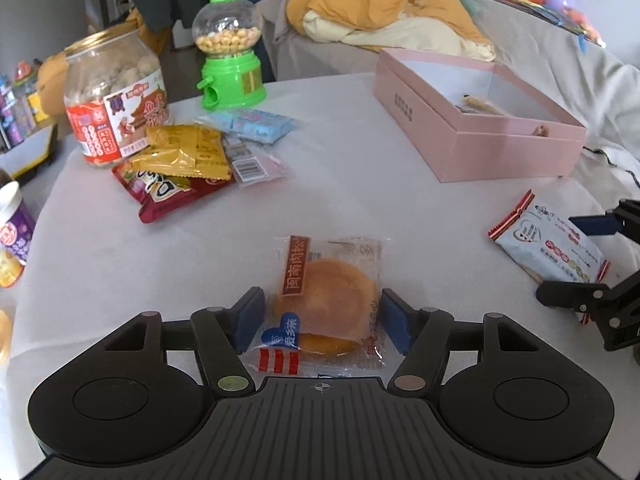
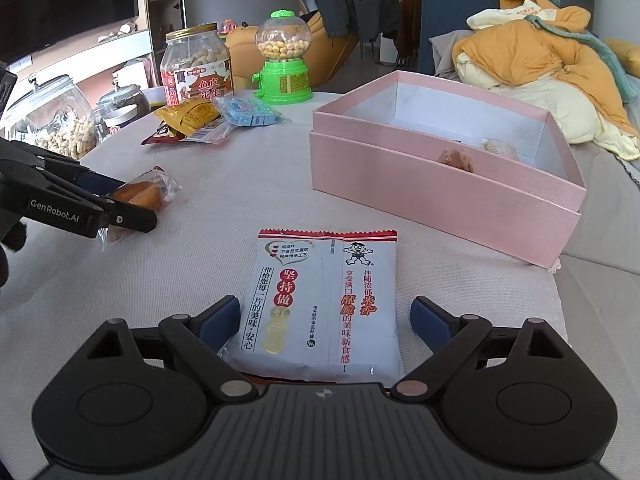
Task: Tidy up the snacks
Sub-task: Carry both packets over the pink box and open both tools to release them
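Observation:
A clear-wrapped round pastry lies flat on the white cloth between the fingers of my left gripper. Its blue pads stand just off the cake, so it is open. From the right wrist view the same pastry rests on the table inside the left gripper. A pale blue rice cracker packet lies between the spread fingers of my right gripper, which is open, with a gap at the right pad. That packet and the right gripper show at the left view's right edge. An open pink box stands behind.
Two small snacks lie in the pink box. At the far left sit a peanut jar, a green candy dispenser and a heap of packets. Glass jars stand off the table's left. Yellow bedding lies behind.

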The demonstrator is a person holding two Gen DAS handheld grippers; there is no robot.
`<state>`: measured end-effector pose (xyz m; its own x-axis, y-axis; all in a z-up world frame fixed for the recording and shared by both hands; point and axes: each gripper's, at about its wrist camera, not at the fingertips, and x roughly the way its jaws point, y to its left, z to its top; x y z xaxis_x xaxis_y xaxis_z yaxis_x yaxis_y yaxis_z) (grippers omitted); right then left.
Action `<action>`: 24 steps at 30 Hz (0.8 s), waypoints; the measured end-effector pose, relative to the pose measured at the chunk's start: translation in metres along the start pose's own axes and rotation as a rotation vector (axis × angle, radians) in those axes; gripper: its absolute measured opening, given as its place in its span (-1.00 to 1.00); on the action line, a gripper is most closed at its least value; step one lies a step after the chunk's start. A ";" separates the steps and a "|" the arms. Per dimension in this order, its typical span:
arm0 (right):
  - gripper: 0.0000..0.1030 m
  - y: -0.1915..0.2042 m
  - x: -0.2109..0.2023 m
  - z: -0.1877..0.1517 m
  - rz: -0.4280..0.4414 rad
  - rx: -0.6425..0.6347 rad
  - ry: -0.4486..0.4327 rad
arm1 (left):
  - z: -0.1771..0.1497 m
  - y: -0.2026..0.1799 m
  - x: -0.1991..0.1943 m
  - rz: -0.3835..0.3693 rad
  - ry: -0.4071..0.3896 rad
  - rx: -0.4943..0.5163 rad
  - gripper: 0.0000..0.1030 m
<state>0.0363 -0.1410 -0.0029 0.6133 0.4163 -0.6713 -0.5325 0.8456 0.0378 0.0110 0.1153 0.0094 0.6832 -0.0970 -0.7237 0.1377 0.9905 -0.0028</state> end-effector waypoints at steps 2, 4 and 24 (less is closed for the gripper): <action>0.88 0.001 0.002 0.001 0.003 0.002 0.006 | -0.004 -0.003 -0.001 0.017 -0.027 -0.022 0.33; 0.93 0.000 0.007 0.005 0.001 0.004 0.020 | -0.004 -0.008 -0.002 0.041 -0.033 -0.028 0.29; 0.48 -0.003 -0.030 0.025 -0.036 0.054 0.057 | -0.012 -0.034 -0.014 -0.005 -0.028 -0.042 0.21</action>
<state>0.0342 -0.1477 0.0358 0.5966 0.3672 -0.7136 -0.4776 0.8770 0.0519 -0.0114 0.0841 0.0112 0.7025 -0.1040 -0.7040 0.1114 0.9931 -0.0355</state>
